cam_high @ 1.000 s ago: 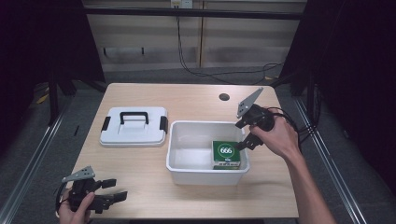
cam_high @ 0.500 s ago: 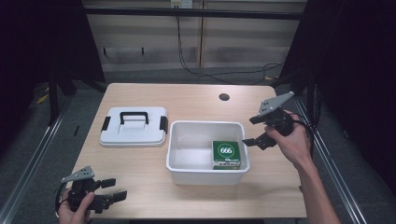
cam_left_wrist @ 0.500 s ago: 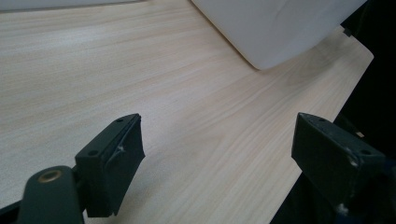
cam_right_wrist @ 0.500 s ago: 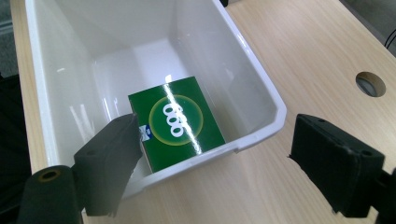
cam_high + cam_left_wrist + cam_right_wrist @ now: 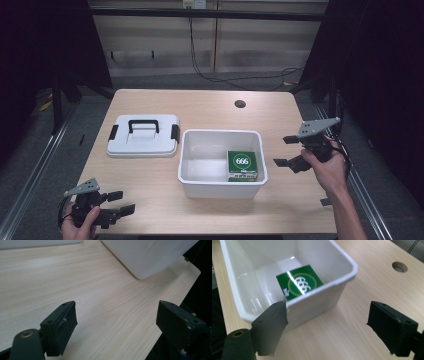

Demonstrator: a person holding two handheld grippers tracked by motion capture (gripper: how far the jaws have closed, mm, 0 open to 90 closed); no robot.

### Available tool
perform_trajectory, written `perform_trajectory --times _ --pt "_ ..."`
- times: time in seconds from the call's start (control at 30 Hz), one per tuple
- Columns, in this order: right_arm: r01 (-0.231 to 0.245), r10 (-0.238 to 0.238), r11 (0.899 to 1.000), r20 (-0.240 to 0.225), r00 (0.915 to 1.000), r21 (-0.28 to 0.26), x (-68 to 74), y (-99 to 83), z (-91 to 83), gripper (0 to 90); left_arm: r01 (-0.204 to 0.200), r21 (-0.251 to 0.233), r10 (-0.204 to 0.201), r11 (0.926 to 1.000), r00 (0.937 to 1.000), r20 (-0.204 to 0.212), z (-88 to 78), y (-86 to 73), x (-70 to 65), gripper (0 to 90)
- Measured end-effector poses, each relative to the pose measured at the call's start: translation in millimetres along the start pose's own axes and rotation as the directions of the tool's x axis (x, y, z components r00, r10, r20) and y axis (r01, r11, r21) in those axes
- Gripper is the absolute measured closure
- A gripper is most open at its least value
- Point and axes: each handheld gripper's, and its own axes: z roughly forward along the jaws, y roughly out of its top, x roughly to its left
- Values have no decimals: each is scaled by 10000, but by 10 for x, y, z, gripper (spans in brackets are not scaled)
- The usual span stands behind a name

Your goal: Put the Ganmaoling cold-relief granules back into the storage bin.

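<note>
I have the green box (image 5: pixel 242 165) lying in the white tub (image 5: pixel 186 150) and my right claw (image 5: pixel 289 151) wide and empty beside it — my worry is catching the rim and shoving the tub toward the lid (image 5: pixel 142 136), while my left claw (image 5: pixel 120 202) idles wide at the bench (image 5: pixel 210 107) edge.

The white tub (image 5: pixel 222 177) sits in the middle of the table (image 5: pixel 200 107), and its tall walls block the way across. The green box (image 5: pixel 242 164) fills the tub's right near corner; the rest of the tub floor is bare. The white lid (image 5: pixel 144 136) lies flat just left of the tub. The far edge and both near corners have open room.
</note>
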Motion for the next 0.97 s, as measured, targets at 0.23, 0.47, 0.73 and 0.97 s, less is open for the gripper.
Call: perform_trajectory --times 0.23,0.47,0.73,0.97 --pt "-674 679 9967 109 9976 -443 10 -305 -103 147 61 -30 -61 10000 10000 -18 2 -2 2 167" --pt "-914 922 9955 302 9953 -269 98 -568 -10 147 57 34 -56 10000 10000 -54 7 1 4 168" --pt "-1301 1352 9892 789 9877 -669 211 -856 118 134 -34 41 34 10000 10000 87 10 1 -7 167" --pt "-1902 1941 9804 841 9774 -523 144 -1129 209 131 -71 6 71 10000 9999 118 -1 7 -5 167"
